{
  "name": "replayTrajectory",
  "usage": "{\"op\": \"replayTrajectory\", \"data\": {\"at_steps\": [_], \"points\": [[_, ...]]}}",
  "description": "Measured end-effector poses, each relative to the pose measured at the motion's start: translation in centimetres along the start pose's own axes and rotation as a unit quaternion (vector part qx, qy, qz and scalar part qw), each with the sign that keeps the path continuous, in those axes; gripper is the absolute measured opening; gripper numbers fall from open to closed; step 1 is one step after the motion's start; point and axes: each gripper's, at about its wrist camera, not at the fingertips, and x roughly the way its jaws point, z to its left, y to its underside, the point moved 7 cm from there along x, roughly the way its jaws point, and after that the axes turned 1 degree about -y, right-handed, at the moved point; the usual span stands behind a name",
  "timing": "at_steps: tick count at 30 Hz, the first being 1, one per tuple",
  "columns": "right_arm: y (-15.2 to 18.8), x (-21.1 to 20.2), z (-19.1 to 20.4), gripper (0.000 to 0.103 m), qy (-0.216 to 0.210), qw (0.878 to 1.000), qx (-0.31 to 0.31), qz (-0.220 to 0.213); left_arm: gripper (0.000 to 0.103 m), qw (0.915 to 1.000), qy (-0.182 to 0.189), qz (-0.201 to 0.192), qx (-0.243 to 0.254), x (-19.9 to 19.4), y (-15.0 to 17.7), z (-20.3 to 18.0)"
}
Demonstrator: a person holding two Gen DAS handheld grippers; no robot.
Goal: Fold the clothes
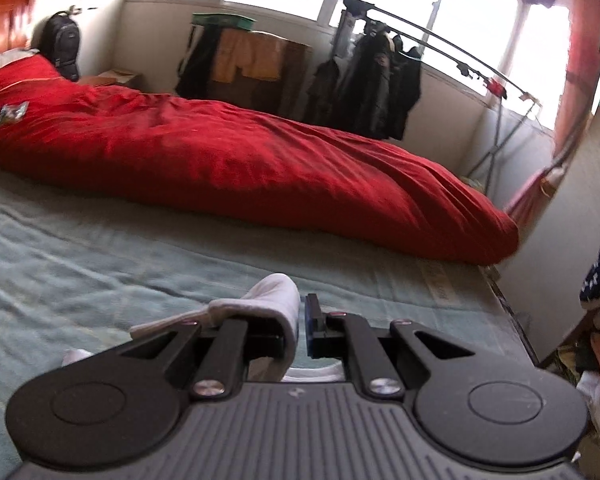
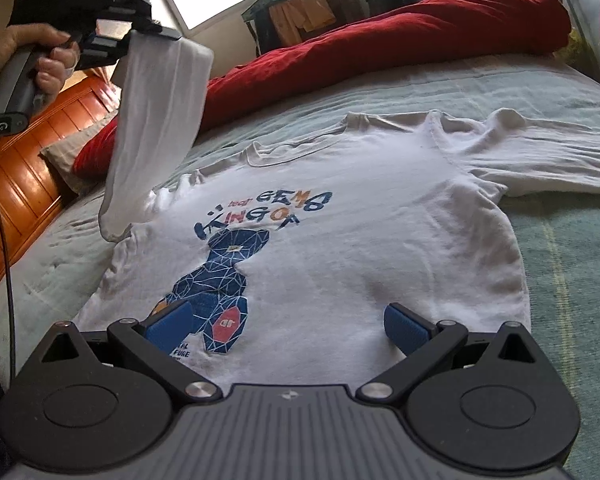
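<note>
Folding step: the left claw (image 2: 140, 38) holds one sleeve (image 2: 156, 120) of the white T-shirt (image 2: 340, 248) lifted off the bed (image 2: 560, 264); I judge a sleeve fold is in hand, the sleeve meant to go in over the chest.
Left claw: pinched nearly shut on a bunch of the sleeve's white cloth, raised at the far left, gripped by a hand (image 2: 40, 60).
Right claw: the right claw (image 2: 288, 324) stands wide, holding nothing, low over the near hem with both blue pads (image 2: 406, 326) just above or on the cloth; I cannot tell which.
Shirt place: flat on the bed's pale green cover, print side up, with a red quilt (image 2: 380, 44) along the far side.
Shirt direction: collar (image 2: 300, 152) points far, hem near; the long axis runs near to far, leaning slightly left.
Sleeves: the lifted one hangs taut from the left claw down to the left shoulder; the other sleeve (image 2: 540, 164) lies spread out to the right.
Next move calls for: carrying the held sleeve rightward across the bear print (image 2: 216, 276) and laying it flat without dragging the body; the wide right claw could pin the hem meanwhile.
Risk: the body may bunch at the left shoulder.
</note>
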Motion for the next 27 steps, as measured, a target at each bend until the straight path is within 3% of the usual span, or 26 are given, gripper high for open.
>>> {"op": "replayTrajectory", "data": {"at_steps": [15, 27], "points": [[-0.2, -0.2, -0.5, 0.103, 0.002, 1.0, 0.019, 0.003, 0.007, 0.9933, 0.018, 0.056, 0.099, 3.6, 3.6, -8.0], [-0.6, -0.8, -1.4, 0.103, 0.023, 0.999, 0.018, -0.012, 0.007, 0.985, 0.03, 0.09, 0.144, 7.2, 6.9, -11.4]]}}
